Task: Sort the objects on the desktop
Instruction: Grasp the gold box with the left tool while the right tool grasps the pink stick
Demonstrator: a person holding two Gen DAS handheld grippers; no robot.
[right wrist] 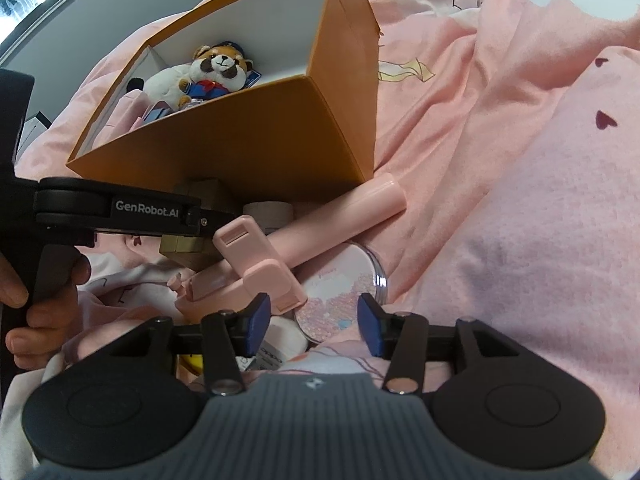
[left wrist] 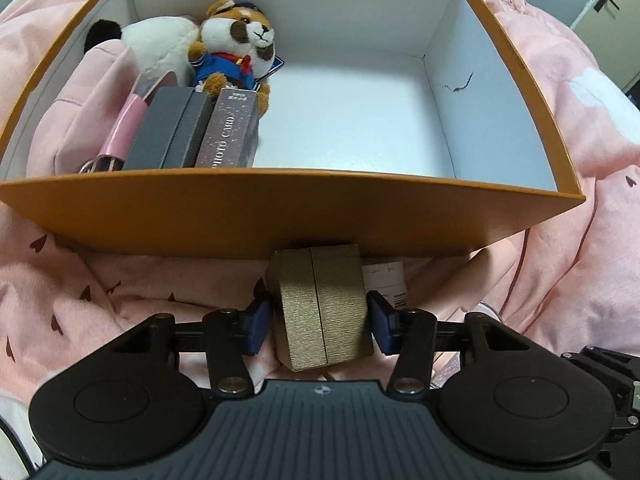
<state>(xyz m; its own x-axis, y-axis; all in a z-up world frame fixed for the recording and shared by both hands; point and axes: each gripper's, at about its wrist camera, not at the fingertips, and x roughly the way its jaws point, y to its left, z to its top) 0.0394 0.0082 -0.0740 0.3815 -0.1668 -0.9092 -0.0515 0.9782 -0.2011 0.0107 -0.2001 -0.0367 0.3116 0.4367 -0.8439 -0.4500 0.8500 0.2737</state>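
Left wrist view: left gripper [left wrist: 320, 322] straddles the gold box [left wrist: 322, 308] just outside the orange box's [left wrist: 280, 216] near wall, pads barely touching, so a lift may slip; right gripper [right wrist: 308, 322] hangs apart over the pink compact [right wrist: 340, 292].

Dim, warm indoor lighting throughout, with a slight pink cast from the bedding [right wrist: 520, 240]. Brightest zone: white floor inside the orange box [left wrist: 280, 216], lit from above and mildly washed out. Soft shadow beneath the box's near wall and under the gold case [left wrist: 324, 312]. Small glare spot on the round compact's rim [right wrist: 380, 280]. Strong fisheye curvature; straight box edges bowed, corners vignetted black. Gripper bodies soft and out of focus at the bottom edge.
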